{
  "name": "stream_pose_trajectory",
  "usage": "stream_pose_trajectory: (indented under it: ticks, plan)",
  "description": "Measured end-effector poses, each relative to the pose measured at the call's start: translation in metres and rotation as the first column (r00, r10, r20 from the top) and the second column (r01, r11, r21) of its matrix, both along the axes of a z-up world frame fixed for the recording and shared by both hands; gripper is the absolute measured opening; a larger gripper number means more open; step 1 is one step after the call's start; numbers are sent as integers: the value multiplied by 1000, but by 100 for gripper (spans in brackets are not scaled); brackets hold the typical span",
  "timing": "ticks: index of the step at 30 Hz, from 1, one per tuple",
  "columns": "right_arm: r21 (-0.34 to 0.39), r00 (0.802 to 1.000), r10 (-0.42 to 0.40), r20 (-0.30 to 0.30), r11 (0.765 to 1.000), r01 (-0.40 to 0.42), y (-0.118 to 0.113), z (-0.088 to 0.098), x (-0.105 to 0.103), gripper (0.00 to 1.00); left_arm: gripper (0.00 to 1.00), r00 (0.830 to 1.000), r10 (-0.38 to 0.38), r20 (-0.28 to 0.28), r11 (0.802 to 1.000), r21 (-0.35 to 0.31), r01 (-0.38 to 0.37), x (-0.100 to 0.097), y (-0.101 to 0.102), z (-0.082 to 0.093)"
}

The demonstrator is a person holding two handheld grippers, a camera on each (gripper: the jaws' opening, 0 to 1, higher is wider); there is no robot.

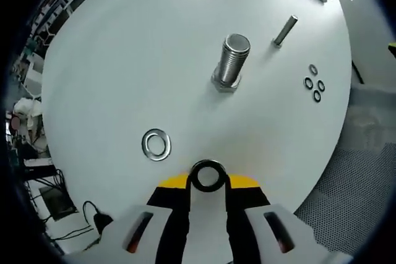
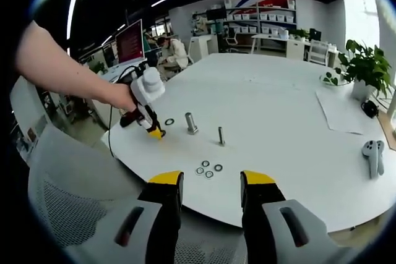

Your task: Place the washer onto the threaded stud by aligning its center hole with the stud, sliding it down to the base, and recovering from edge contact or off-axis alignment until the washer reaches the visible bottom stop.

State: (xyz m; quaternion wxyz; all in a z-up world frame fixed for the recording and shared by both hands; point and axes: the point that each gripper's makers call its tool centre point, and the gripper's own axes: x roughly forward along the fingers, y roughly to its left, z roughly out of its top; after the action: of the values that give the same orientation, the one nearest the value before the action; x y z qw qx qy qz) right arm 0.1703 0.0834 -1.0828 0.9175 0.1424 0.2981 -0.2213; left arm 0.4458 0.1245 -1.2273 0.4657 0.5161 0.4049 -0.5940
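A large threaded stud (image 1: 232, 60) stands upright on the white round table (image 1: 124, 60). My left gripper (image 1: 207, 182) is low over the table, a short way in front of the stud, and is shut on a dark washer (image 1: 195, 176) held upright at its yellow tips. A bigger silver washer (image 1: 156, 144) lies flat to its left. From the right gripper view, a hand holds the left gripper (image 2: 156, 133) beside the flat washer (image 2: 169, 122) and the stud (image 2: 191, 123). My right gripper (image 2: 211, 180) hangs open off the table's near edge, holding nothing.
A thin plain pin (image 1: 284, 30) stands beyond the stud, with several small washers (image 1: 314, 83) lying near it. White controllers (image 2: 372, 153), a paper sheet (image 2: 340, 112) and a potted plant (image 2: 362, 66) sit at the table's far right. A mesh chair (image 2: 68, 208) is below the table edge.
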Motion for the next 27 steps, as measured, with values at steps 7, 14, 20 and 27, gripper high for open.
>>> stream_pose_trajectory:
  ticks: [7, 14, 20, 27]
  plan:
    - [1, 1000, 3, -3, 1000, -3, 1, 0, 0, 39, 19, 998, -57, -25, 997, -44, 56, -7, -25, 23]
    - [1, 1000, 3, -5, 1000, -3, 1, 0, -1, 39, 19, 994, -108, -21, 991, -76, 106, -8, -40, 45]
    - [5, 1000, -1, -3, 1000, 1, 1, -1, 0, 39, 19, 989, -148, -26, 983, -110, 144, -17, -59, 69]
    - [5, 1000, -6, -2, 1000, 6, 0, -1, 0, 39, 19, 981, -190, -22, 974, -126, 186, -28, -77, 70]
